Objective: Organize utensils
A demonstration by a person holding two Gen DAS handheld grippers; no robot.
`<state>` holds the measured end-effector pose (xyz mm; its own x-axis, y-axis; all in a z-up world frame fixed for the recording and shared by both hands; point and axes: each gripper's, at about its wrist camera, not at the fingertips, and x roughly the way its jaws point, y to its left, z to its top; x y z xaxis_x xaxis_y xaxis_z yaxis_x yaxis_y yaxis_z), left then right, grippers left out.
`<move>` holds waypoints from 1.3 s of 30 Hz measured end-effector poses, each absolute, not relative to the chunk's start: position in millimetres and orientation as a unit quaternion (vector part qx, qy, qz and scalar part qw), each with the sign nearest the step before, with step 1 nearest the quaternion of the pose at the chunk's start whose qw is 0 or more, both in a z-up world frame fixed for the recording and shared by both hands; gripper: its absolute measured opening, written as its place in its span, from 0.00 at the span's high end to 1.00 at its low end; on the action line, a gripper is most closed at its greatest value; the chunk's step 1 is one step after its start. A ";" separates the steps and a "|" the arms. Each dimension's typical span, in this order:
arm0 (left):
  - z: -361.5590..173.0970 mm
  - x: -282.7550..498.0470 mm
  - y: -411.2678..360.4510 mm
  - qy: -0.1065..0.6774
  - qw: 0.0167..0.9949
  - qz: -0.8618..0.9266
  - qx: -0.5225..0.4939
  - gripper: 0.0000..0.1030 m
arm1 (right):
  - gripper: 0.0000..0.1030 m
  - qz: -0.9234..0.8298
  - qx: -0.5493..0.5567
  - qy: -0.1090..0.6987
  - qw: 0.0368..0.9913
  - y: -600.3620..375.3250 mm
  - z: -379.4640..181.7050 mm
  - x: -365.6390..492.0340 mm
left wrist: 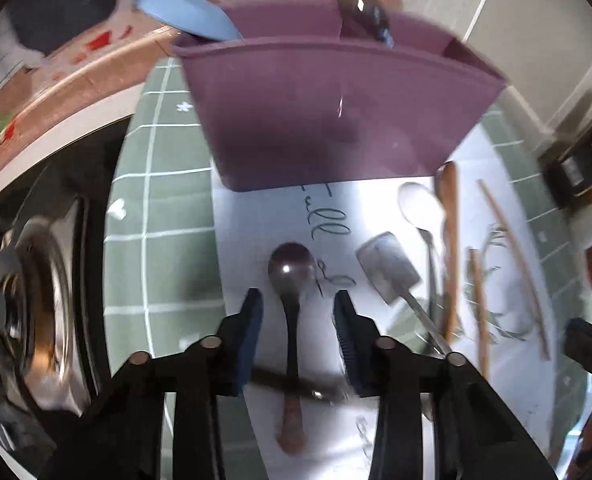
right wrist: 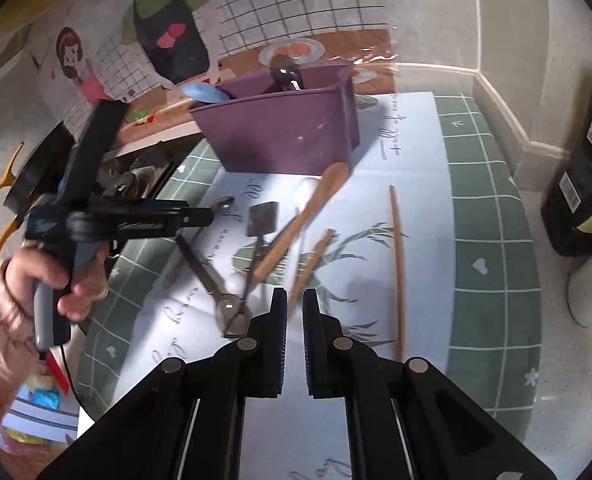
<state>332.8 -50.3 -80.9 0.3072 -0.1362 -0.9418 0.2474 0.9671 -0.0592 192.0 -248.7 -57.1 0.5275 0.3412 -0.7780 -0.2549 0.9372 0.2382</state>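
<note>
A purple utensil holder (left wrist: 336, 112) (right wrist: 283, 132) stands at the back of the mat, with a blue spoon (left wrist: 187, 16) and a dark ladle (left wrist: 362, 12) in it. My left gripper (left wrist: 298, 300) is open, its fingers on either side of a dark metal spoon (left wrist: 291, 276) lying on the mat; it also shows from the side in the right wrist view (right wrist: 199, 216). My right gripper (right wrist: 294, 300) is nearly closed and empty, above the mat. A small steel spatula (left wrist: 388, 268) (right wrist: 261, 218), a wooden spoon (left wrist: 450, 248) (right wrist: 308, 212), a white spoon (left wrist: 420, 204) and wooden chopsticks (right wrist: 396, 264) lie loose.
The white printed mat (right wrist: 408, 168) lies on a green checked cloth (right wrist: 492, 240). A metal pot (left wrist: 27, 292) is at the left. A dark bottle (right wrist: 588, 152) stands at the right by the wall.
</note>
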 end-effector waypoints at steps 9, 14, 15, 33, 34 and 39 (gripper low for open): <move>-88.3 340.5 -55.3 0.566 0.814 -0.110 0.063 0.72 | 0.71 0.143 0.021 0.463 0.874 -251.7 -68.3 211.1; -64.7 317.3 -46.4 0.527 0.841 -0.116 0.031 0.72 | 0.35 0.108 -0.024 0.454 0.884 -239.9 -66.5 228.9; -59.5 311.7 -42.7 0.520 0.846 -0.117 0.024 0.72 | 0.27 0.098 -0.039 0.454 0.885 -235.9 -67.6 233.9; -10.3 241.7 12.9 0.435 0.897 -0.082 -0.011 0.72 | 0.14 0.076 -0.040 0.473 0.877 -181.3 -98.4 331.5; -9.9 240.1 15.7 0.436 0.896 -0.082 -0.016 0.72 | 0.19 0.066 -0.040 0.480 0.874 -180.6 -104.8 339.5; -7.7 233.5 21.1 0.434 0.897 -0.080 -0.023 0.72 | 0.31 0.052 -0.051 0.480 0.874 -175.4 -113.4 346.3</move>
<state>233.5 21.1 -7.7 0.6104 -0.1645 -0.7748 0.1241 0.9860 -0.1116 346.3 -175.4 -113.4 0.5329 0.0422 -0.8451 -0.1394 0.9895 -0.0385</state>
